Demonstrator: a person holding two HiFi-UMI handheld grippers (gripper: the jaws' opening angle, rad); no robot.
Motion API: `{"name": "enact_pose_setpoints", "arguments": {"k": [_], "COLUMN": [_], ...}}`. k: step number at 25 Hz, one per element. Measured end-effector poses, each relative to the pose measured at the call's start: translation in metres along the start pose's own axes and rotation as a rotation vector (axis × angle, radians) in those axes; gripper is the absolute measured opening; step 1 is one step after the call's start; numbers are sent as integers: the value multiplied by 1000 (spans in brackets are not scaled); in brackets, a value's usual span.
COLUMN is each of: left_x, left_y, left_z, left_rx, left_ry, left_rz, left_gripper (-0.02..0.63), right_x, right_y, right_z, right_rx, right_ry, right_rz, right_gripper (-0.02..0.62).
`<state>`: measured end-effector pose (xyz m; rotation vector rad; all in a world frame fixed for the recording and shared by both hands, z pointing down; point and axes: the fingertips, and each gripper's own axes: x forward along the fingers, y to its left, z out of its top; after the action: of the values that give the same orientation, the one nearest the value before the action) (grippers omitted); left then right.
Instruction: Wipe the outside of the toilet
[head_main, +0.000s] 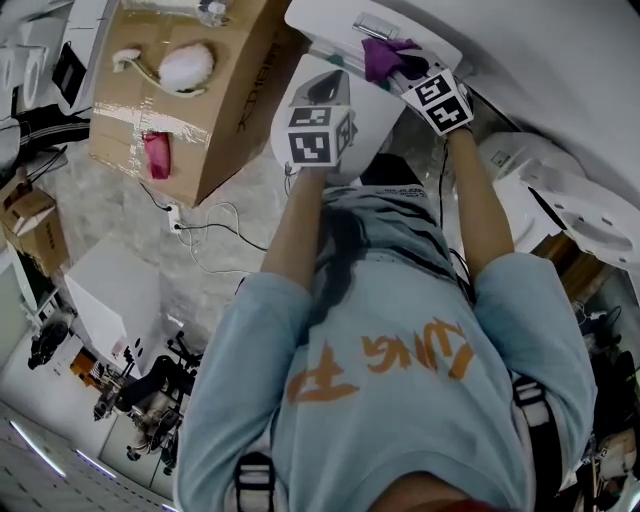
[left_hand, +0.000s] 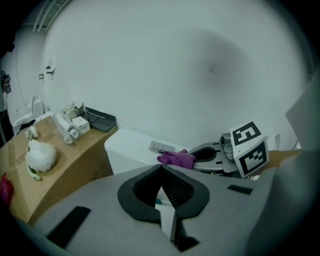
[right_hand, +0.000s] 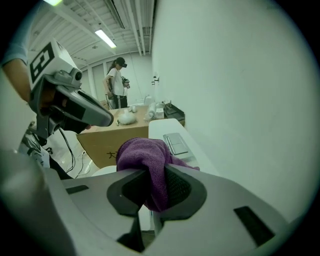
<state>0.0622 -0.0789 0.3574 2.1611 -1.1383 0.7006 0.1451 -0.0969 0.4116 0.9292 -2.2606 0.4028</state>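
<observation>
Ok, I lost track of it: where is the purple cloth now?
The purple cloth is clamped in the right gripper, resting on the toilet tank lid beside the flush button, upper right of centre in the head view.

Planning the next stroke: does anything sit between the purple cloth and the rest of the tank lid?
Nothing visible: the purple cloth in the right gripper lies on the tank lid; only its flat flush plate lies ahead.

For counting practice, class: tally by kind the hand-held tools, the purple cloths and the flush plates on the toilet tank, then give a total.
Tools: 2 (left tool, right tool)
Purple cloth: 1
Flush plate: 1
Total: 4
</observation>
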Motion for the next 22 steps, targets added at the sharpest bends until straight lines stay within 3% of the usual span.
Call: {"name": "enact_pose_setpoints", "arguments": {"k": [14,22], "left_x": [10,-7], "left_y": [-36,-33], "left_z": [-4,0], "left_rx": [79,66], "left_ry": [34,-13], "left_rz": [-101,-137], "left_gripper": [25,25], "right_x": [-47,-75], "right_y": [-27,-33], "right_z": [-38,-59], "right_rx": [199,337], "right_ry": [-51,8], "right_rz": [-162,-348], "right_gripper": [71,71]}}
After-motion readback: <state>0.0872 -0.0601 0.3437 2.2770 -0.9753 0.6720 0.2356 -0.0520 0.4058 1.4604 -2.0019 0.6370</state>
